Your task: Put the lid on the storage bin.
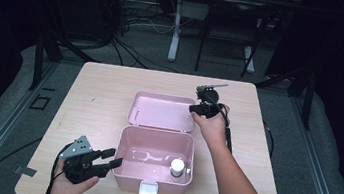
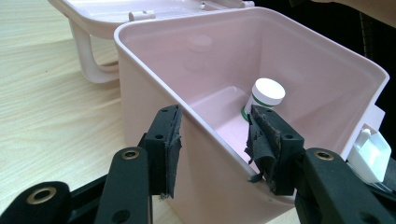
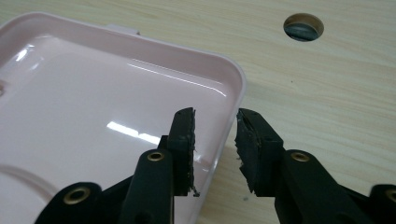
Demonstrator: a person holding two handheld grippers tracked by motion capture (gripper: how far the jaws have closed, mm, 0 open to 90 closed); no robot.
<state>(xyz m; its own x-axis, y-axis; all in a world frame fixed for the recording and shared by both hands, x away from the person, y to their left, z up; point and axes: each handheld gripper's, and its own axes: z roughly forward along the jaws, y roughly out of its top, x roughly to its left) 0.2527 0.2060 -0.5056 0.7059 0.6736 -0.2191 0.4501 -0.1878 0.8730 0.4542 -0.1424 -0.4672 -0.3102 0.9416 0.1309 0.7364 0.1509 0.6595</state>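
High view: pink box [image 1: 153, 167] open on table [image 1: 93, 102], lid [image 1: 162, 111] flat behind it, small white-capped bottle [image 1: 177, 167] inside at right. Left gripper [image 1: 110, 162] at box's left wall, jaws apart. Right gripper [image 1: 193, 109] at lid's right edge.

Left gripper view: jaws apart, straddling the box wall [image 2: 154, 100]; bottle [image 2: 265, 95] stands upright inside.

Right gripper view: jaws apart astride the lid rim [image 3: 233, 100], not clamped. Table hole [image 3: 303, 26] beyond.
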